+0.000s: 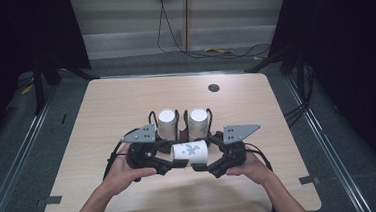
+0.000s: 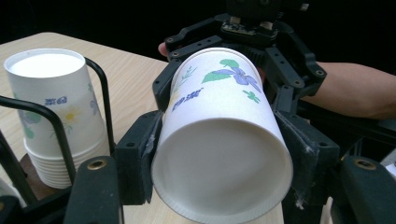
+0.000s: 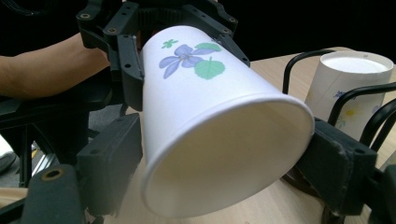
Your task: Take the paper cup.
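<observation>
i have the flower-printed paper cup (image 1: 190, 152) lying on its side, lifted just above the wooden table (image 1: 126, 110), and every place here is taken from that cup. nearest me, the left gripper (image 1: 172, 164) has its jaws closed on the cup's narrow base end; in the left gripper view the pads press both sides of the base (image 2: 222, 172). the right gripper (image 1: 205, 166) comes at the cup's open mouth end from the opposite side. in the right gripper view its left jaw lies against the wall near the rim (image 3: 224, 154), but i cannot tell whether the right one touches or presses, so i cannot say if it grips. just behind the cup, on the far side from me, stands a black wire rack (image 1: 180, 131) with two stacks of upside-down paper cups: the left stack (image 1: 166, 123) and the right stack (image 1: 197, 123). well beyond the cup, a dark round grommet (image 1: 214, 88) sits in the table near its far edge.
</observation>
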Demonstrator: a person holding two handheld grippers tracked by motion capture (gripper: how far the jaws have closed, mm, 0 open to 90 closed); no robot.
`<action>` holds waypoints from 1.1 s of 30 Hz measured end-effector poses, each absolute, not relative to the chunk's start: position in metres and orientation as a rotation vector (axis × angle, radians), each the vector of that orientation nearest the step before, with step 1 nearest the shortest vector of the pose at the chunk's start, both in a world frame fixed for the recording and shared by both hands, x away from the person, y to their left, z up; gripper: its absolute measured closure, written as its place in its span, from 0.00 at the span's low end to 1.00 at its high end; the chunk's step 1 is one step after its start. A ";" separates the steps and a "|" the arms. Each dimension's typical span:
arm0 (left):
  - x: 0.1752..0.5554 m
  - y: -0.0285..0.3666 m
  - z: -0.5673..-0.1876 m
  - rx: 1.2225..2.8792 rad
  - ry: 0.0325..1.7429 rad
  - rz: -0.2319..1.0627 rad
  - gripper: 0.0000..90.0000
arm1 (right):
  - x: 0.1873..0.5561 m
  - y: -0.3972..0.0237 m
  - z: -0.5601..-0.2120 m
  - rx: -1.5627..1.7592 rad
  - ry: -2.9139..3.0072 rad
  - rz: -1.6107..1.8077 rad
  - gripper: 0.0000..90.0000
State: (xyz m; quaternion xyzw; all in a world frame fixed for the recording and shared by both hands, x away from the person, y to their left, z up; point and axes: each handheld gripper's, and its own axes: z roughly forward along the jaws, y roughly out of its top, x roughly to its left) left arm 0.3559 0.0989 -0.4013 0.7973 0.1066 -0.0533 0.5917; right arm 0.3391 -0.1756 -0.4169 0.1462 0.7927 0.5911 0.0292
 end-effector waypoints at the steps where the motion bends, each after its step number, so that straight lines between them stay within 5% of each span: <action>1: 0.356 0.099 -0.401 1.853 0.241 -0.131 0.40 | 0.339 -0.176 -0.417 0.449 2.448 1.824 0.20; 33: 0.363 0.104 -0.412 1.847 0.306 -0.116 0.23 | 0.344 -0.183 -0.416 0.451 2.487 1.795 0.31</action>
